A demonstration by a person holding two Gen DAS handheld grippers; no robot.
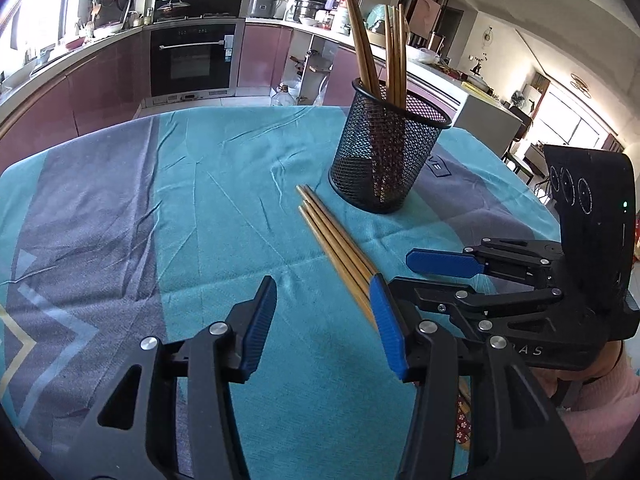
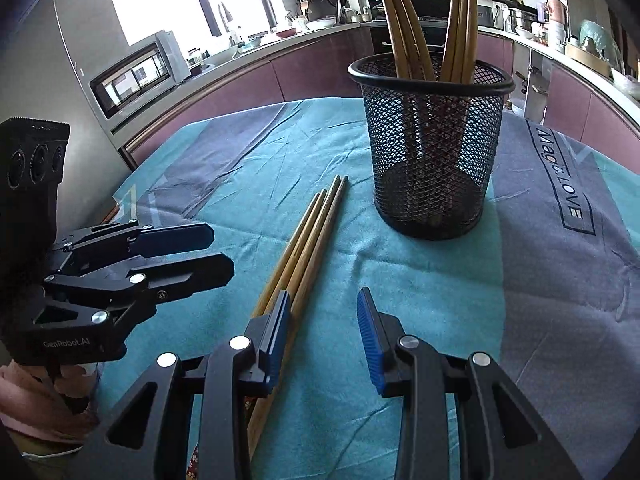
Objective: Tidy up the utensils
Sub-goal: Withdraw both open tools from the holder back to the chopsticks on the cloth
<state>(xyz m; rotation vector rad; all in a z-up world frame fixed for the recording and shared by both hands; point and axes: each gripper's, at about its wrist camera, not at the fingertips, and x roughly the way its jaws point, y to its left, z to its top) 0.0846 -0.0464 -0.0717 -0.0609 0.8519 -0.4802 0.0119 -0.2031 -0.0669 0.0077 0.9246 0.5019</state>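
Observation:
Several wooden chopsticks (image 1: 332, 236) (image 2: 312, 236) lie side by side on the teal and grey tablecloth (image 1: 200, 200). Just beyond their far tips stands a black mesh cup (image 1: 384, 160) (image 2: 432, 152) holding more upright chopsticks (image 1: 360, 40) (image 2: 400, 20). My left gripper (image 1: 324, 320) (image 2: 222, 254) hovers open just left of the loose bundle, which runs under its right finger, with only cloth between its pads. My right gripper (image 2: 324, 320) (image 1: 400, 274) is open too, low over the bundle's near part. The sticks pass beneath its left finger (image 2: 276, 332).
The table's far edge lies close behind the cup, with kitchen cabinets and an oven (image 1: 192, 60) beyond. A hand in a pink sleeve (image 1: 600, 400) (image 2: 24, 400) holds each gripper. The two grippers sit close together on either side of the bundle.

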